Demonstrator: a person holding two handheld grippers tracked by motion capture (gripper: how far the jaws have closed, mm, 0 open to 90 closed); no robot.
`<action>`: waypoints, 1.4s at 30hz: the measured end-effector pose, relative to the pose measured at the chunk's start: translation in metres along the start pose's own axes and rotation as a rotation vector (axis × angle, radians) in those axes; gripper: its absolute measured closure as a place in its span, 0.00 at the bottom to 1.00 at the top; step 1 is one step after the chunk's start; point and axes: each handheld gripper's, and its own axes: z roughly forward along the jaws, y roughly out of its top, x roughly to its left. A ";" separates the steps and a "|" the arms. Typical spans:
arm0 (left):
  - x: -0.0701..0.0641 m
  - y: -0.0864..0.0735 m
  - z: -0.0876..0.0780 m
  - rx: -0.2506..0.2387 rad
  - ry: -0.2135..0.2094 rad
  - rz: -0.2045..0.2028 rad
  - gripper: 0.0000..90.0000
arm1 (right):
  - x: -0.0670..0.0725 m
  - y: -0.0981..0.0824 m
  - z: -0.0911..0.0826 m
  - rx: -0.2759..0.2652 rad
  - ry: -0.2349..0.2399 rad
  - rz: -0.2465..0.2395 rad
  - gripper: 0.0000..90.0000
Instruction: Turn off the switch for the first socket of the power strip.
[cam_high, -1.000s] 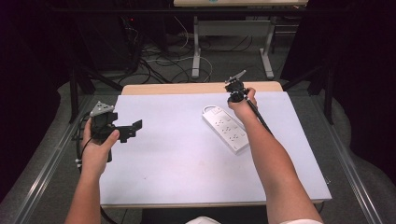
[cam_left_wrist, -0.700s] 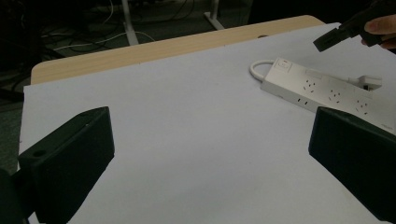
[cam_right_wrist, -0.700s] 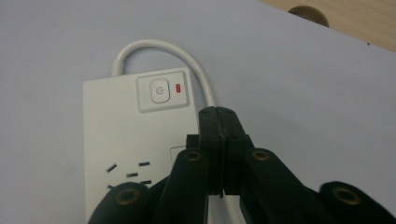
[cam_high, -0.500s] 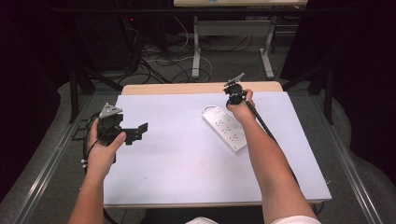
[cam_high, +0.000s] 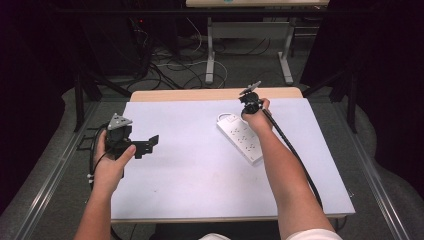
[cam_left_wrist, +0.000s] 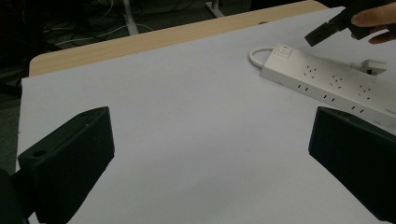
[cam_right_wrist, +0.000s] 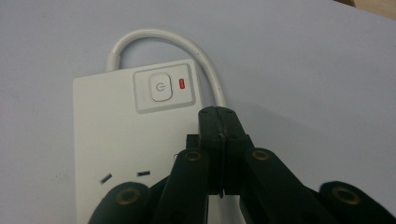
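At the table's (cam_high: 200, 200) near left, the left gripper (cam_high: 145, 146) is held above the white surface, its jaws spread wide with nothing between them. Farther off to the right, a white power strip (cam_high: 240, 137) lies flat and slantwise on the table, its cord (cam_right_wrist: 159, 37) curling from the far end beside the power button (cam_right_wrist: 161, 87). The right gripper (cam_right_wrist: 218, 116) hovers over that end, jaws pressed together and empty, not visibly touching the strip.
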 end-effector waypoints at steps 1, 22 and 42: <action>0.000 0.000 0.000 -0.007 0.000 -0.005 0.00 | 0.001 0.000 0.000 0.000 0.002 0.001 1.00; 0.000 0.002 -0.001 -0.005 -0.001 -0.009 0.00 | 0.010 -0.008 0.003 0.071 -0.003 -0.012 1.00; 0.001 0.000 0.000 0.011 -0.015 -0.010 0.00 | 0.013 -0.012 -0.001 0.121 0.005 -0.028 1.00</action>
